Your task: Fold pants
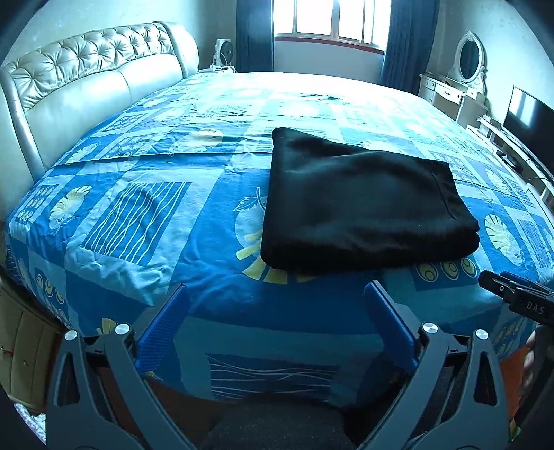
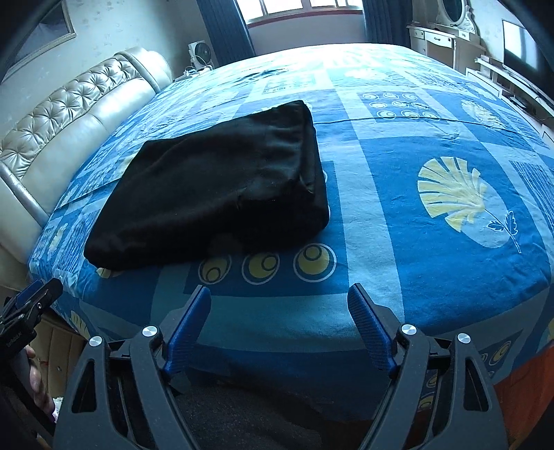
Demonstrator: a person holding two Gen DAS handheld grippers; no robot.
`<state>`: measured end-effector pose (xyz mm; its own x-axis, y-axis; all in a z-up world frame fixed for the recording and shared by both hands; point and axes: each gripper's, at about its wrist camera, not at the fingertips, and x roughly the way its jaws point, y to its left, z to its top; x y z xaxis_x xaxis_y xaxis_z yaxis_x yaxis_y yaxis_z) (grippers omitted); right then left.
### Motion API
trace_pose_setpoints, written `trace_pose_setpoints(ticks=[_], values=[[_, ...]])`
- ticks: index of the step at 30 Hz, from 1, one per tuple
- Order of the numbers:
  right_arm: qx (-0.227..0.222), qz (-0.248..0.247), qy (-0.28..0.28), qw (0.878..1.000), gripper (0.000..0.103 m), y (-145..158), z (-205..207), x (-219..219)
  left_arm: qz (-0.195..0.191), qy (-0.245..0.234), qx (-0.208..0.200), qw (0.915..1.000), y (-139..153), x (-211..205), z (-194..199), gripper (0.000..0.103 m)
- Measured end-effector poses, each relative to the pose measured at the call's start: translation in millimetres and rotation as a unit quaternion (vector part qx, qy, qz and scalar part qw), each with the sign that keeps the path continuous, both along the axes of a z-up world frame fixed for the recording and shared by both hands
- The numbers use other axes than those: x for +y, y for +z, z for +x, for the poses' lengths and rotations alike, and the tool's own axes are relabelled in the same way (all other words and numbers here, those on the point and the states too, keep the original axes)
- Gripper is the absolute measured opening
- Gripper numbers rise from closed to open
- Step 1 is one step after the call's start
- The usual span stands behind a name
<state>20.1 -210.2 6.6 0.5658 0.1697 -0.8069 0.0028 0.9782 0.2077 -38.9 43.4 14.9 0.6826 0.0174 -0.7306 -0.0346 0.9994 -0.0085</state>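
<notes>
The black pants [image 1: 363,204] lie folded into a thick flat rectangle on the blue patterned bedspread [image 1: 145,207]. They also show in the right wrist view [image 2: 221,187], left of centre. My left gripper [image 1: 277,294] is open and empty, held near the bed's front edge, short of the pants. My right gripper [image 2: 280,294] is open and empty, near the front edge, in front of and right of the pants. The right gripper's tip shows at the right edge of the left wrist view [image 1: 516,294]; the left gripper shows at the left edge of the right wrist view [image 2: 27,308].
A padded beige headboard [image 1: 86,86] runs along the bed's left side. A window with dark blue curtains [image 1: 332,20] is at the far end. A white dresser with an oval mirror [image 1: 460,79] and a TV [image 1: 526,110] stand at the right. A small fan [image 1: 225,52] stands beside the headboard.
</notes>
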Motion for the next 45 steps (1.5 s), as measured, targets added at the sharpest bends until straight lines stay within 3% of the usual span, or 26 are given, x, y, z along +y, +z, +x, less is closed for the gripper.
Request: trace_pose_setpoints(ticks=[3,45], values=[[0.001,-0.002,0.001,1.000,0.080,-0.7,-0.1,0.8,0.001,-0.007,0.016,0.9998,-3.2,-3.1,2.7,0.100],[0.012,-0.004,0.009,1.000,0.080,-4.7,-3.2,10.9,0.003,0.008,0.021,0.9998,-2.2,-2.7,4.2,0.100]])
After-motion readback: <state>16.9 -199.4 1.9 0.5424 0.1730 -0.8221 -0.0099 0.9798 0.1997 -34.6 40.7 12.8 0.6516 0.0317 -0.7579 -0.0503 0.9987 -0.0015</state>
